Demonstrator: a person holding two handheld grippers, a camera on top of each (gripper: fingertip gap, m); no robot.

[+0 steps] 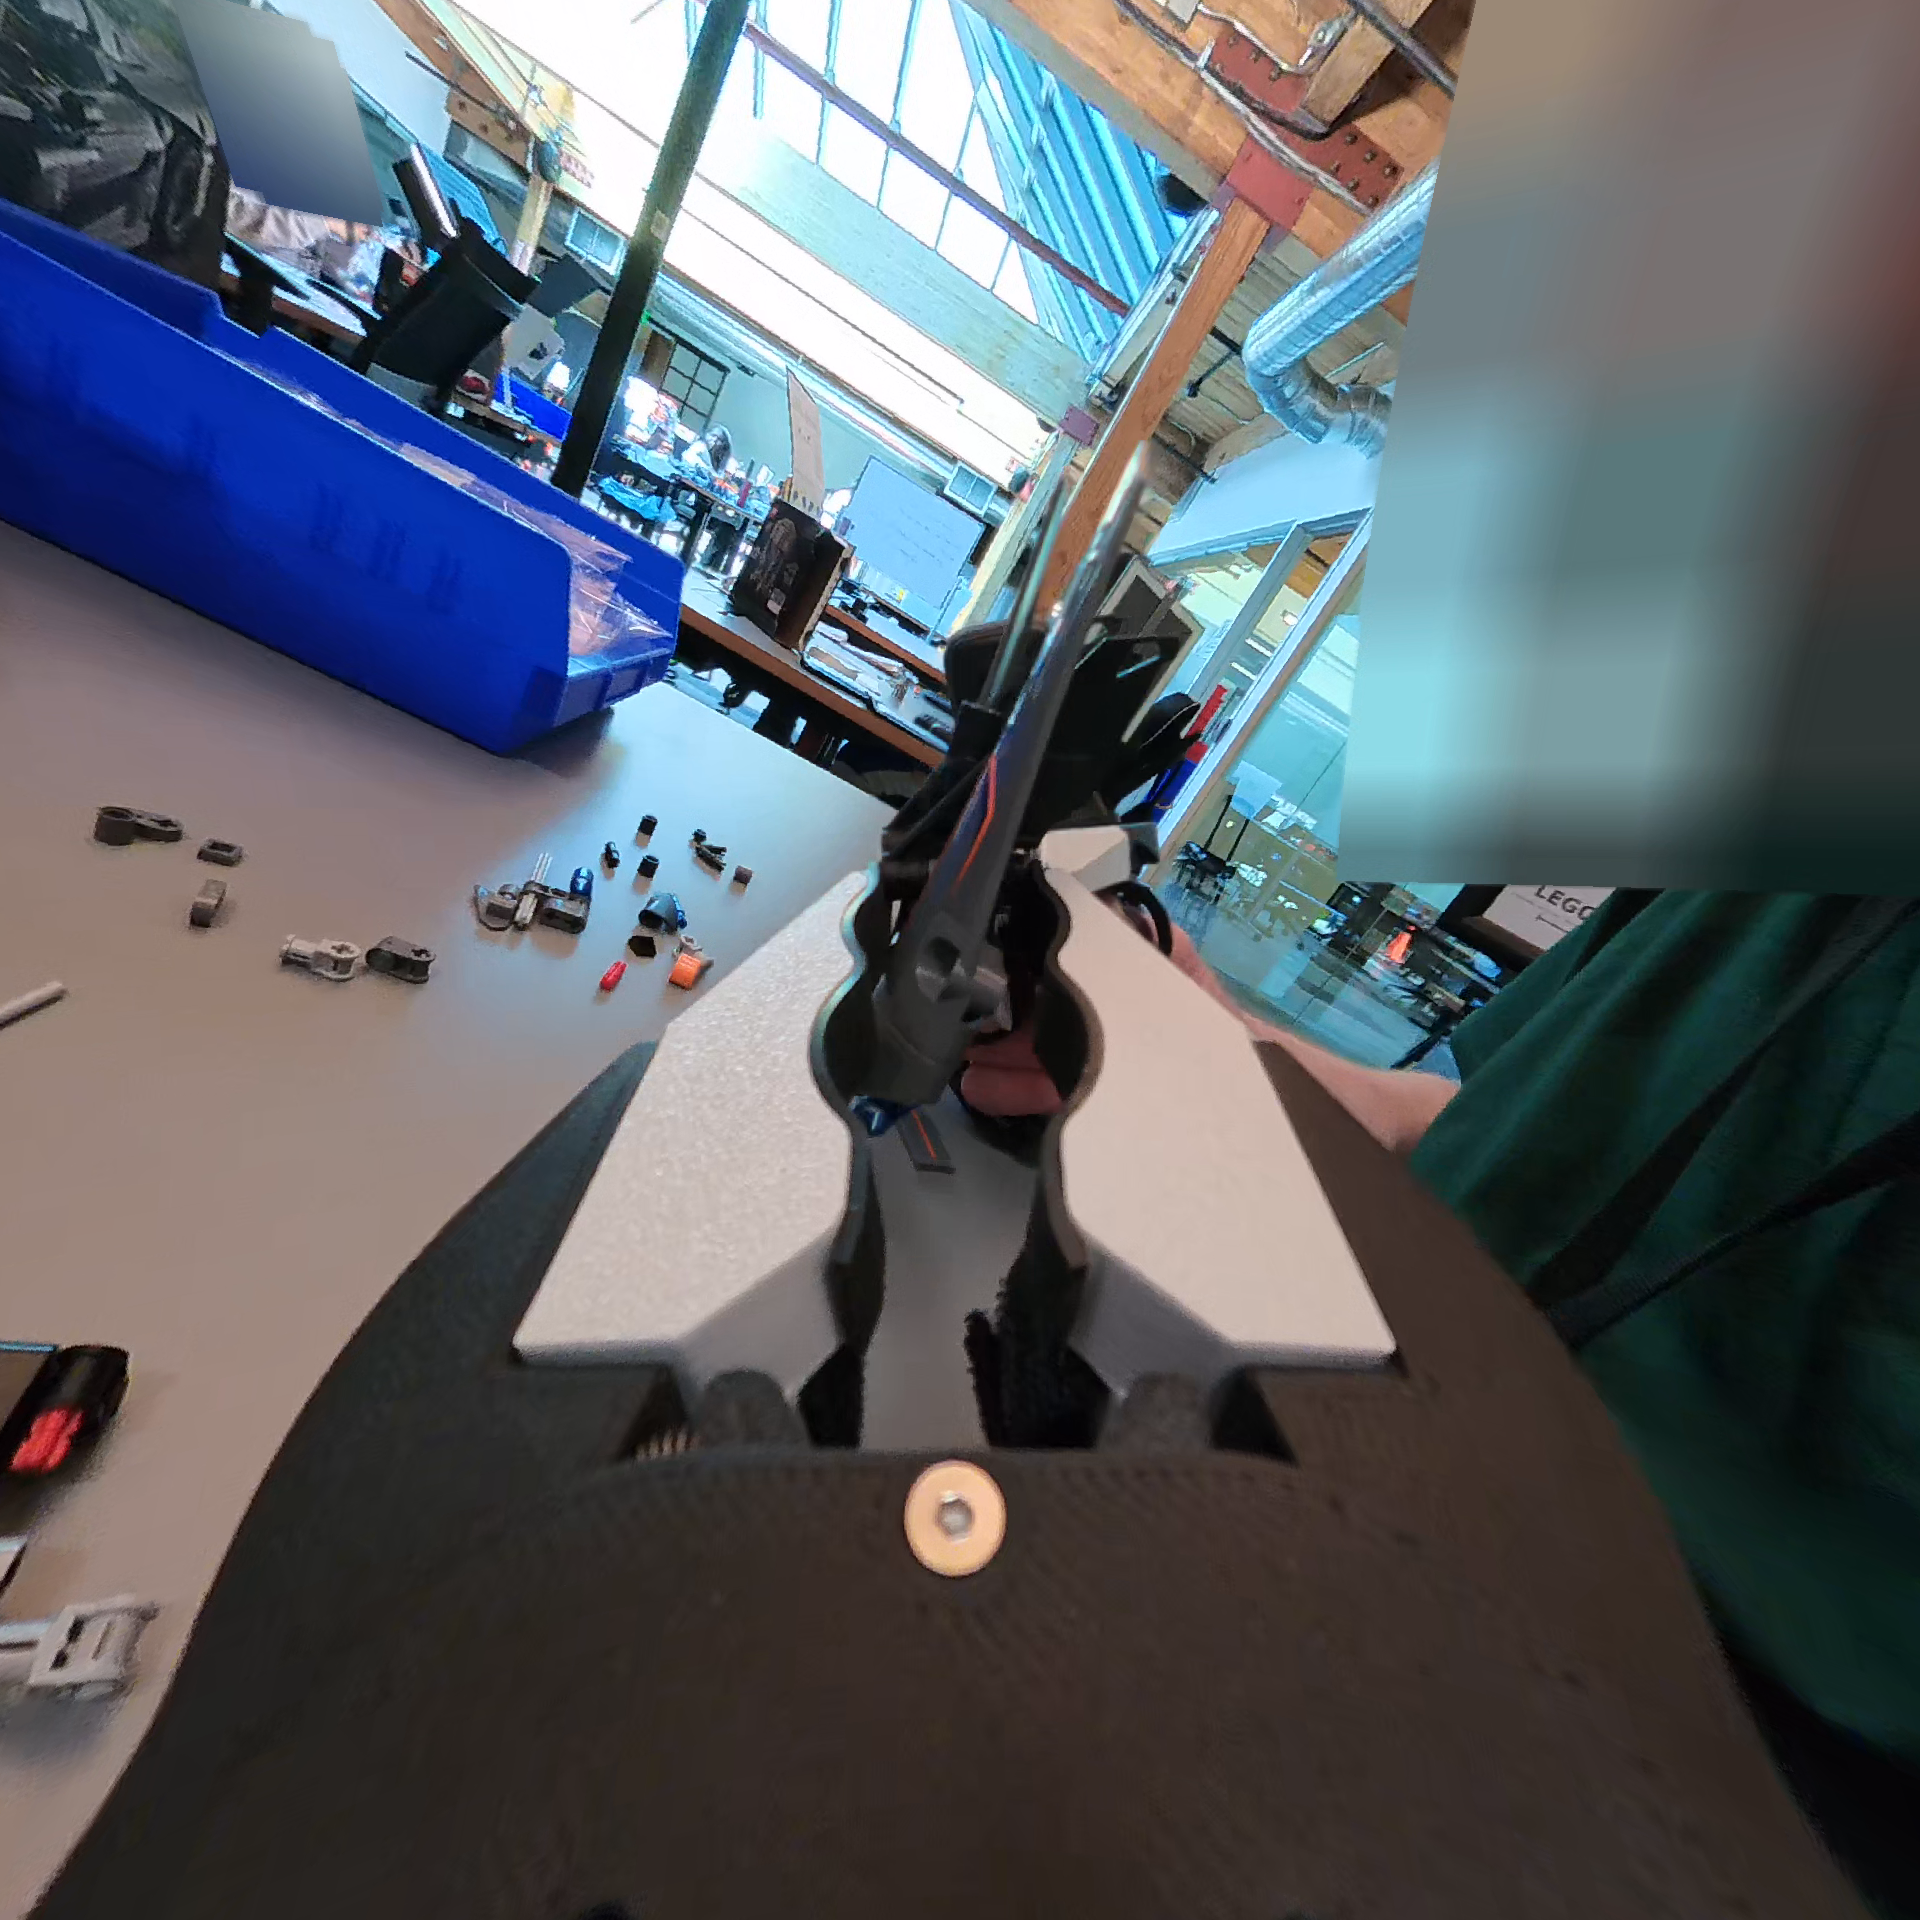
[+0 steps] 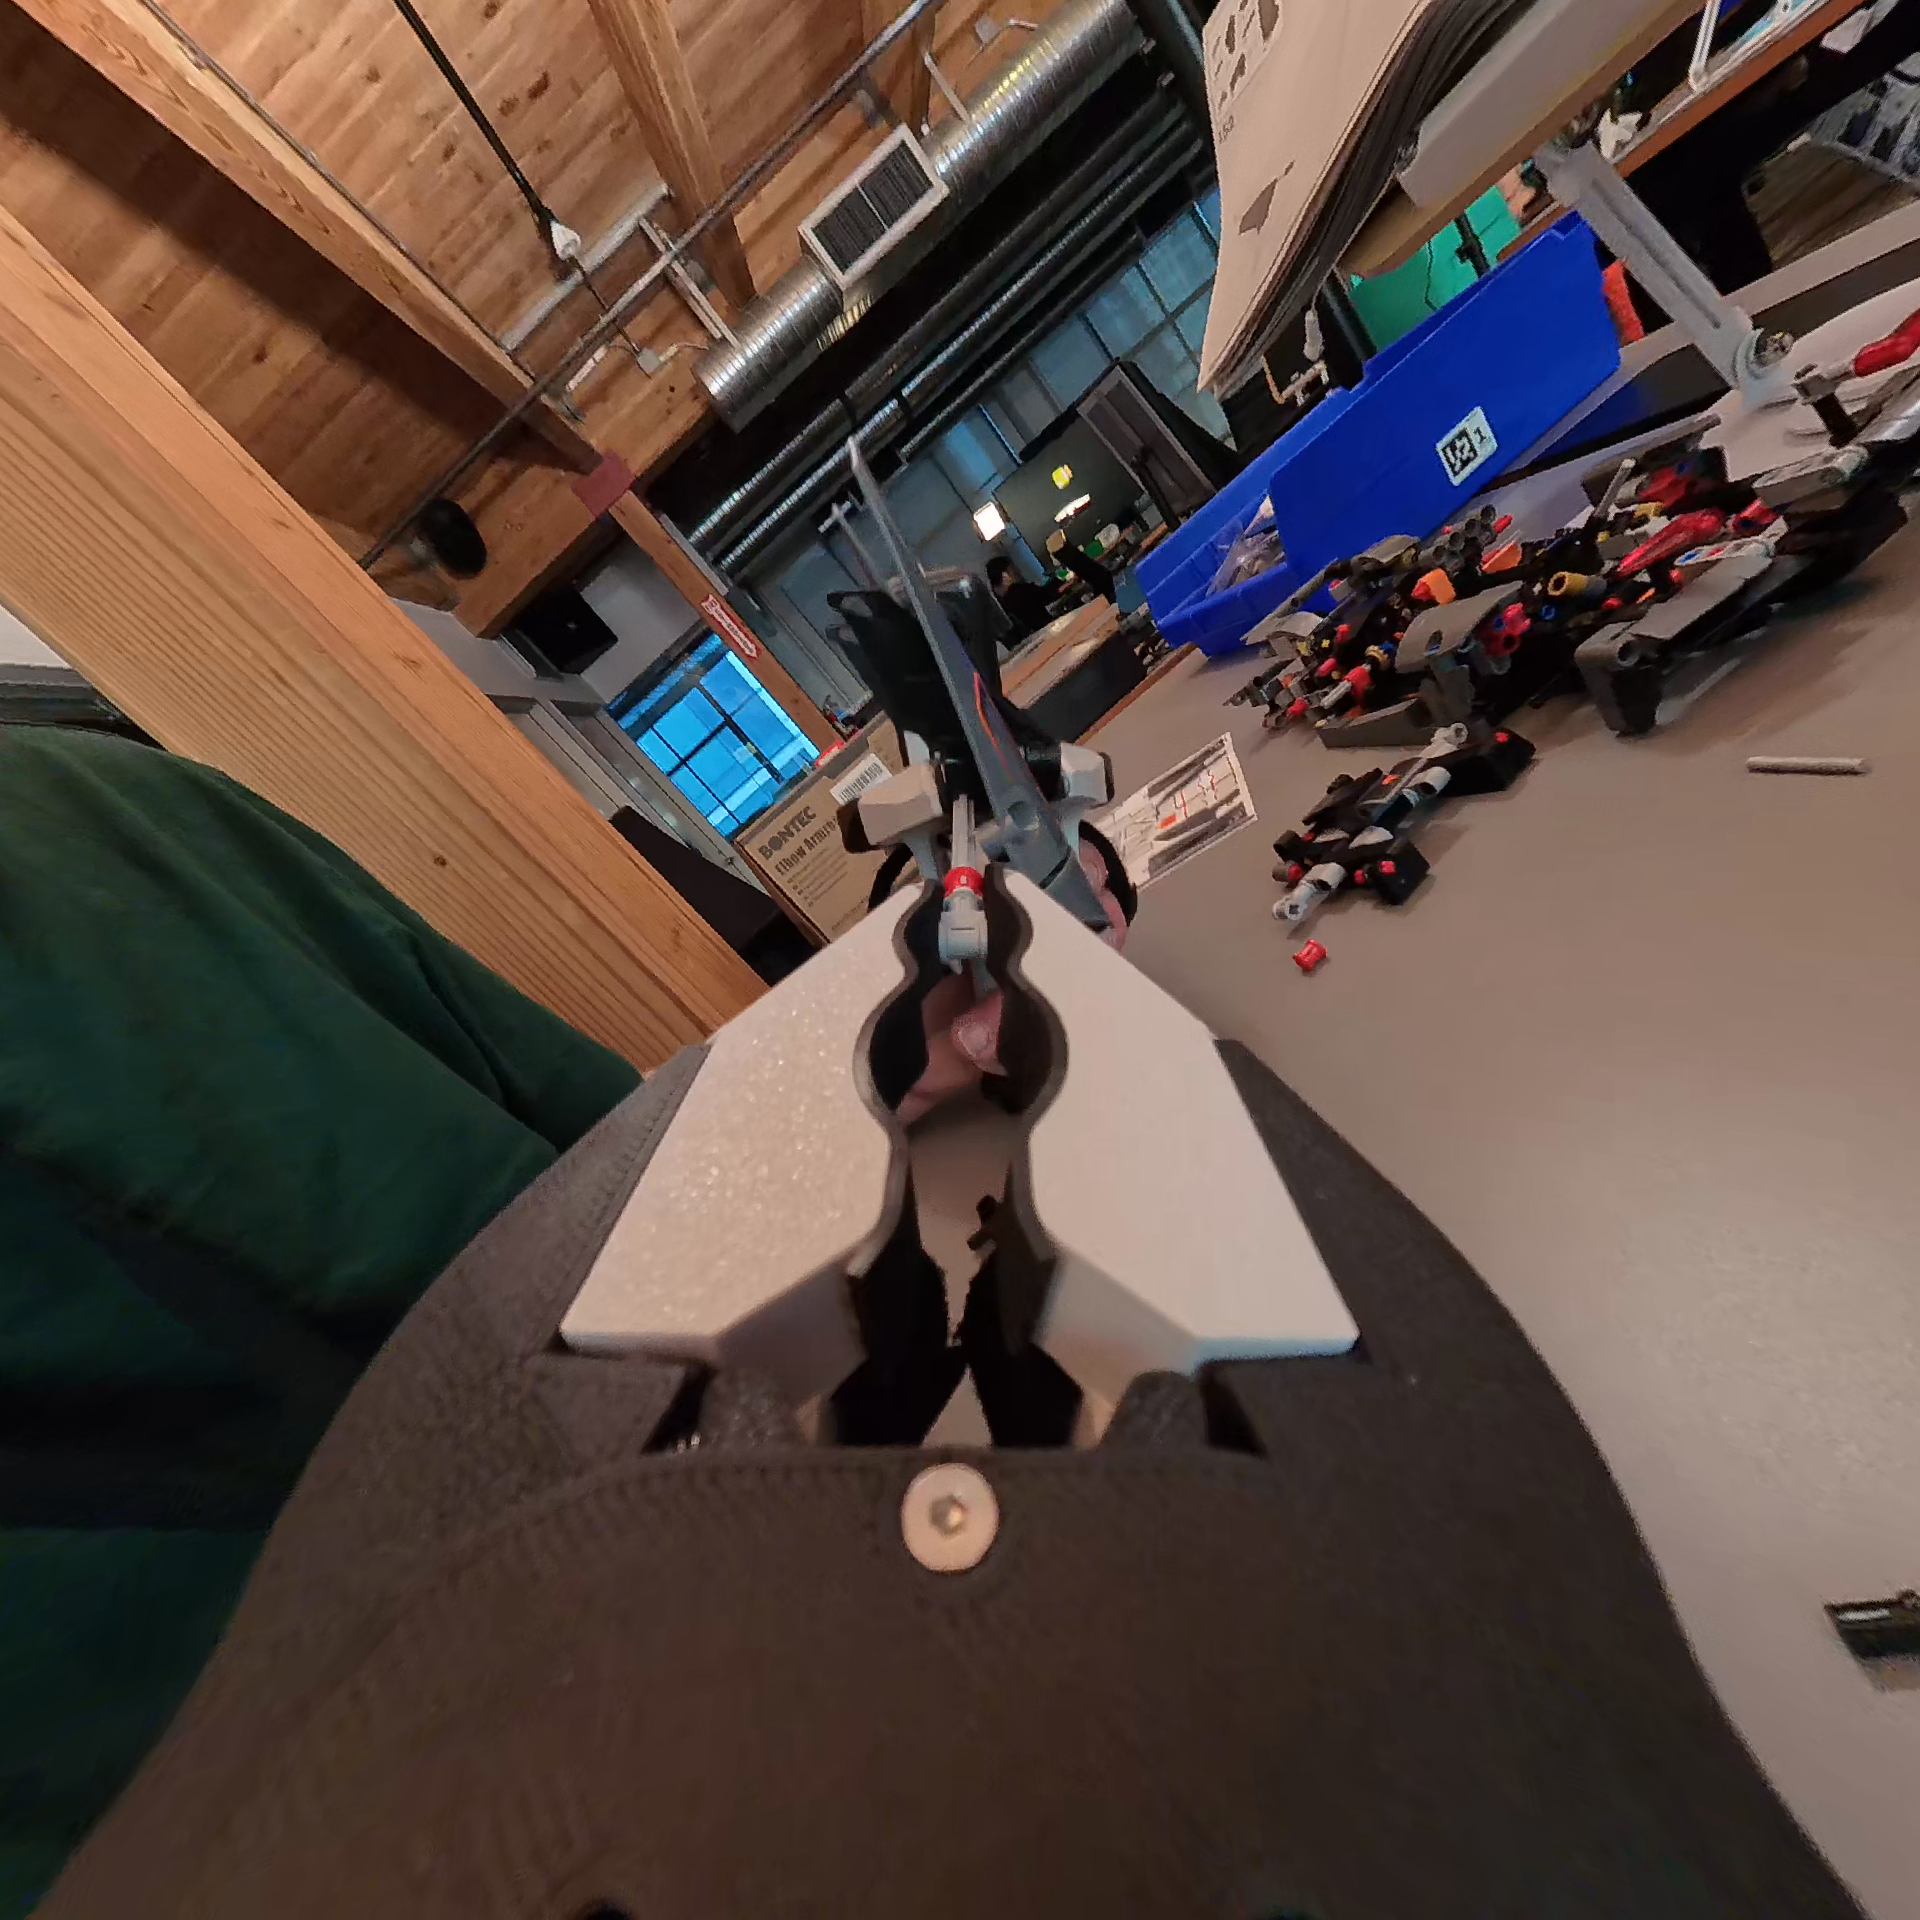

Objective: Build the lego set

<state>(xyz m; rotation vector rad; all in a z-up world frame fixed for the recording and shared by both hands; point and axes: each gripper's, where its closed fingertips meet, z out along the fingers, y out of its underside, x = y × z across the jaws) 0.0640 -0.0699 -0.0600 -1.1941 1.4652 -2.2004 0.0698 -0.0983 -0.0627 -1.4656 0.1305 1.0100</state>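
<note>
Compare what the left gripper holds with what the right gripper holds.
The left gripper clamps a thick dark grey lego piece with blue and orange markings. The right gripper pinches a thin light grey lego pin with a red band, far smaller. Both are lifted off the grey table.

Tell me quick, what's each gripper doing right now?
Left gripper: closed on the grey lego assembly.
Right gripper: closed on a small grey and red lego piece.
</note>
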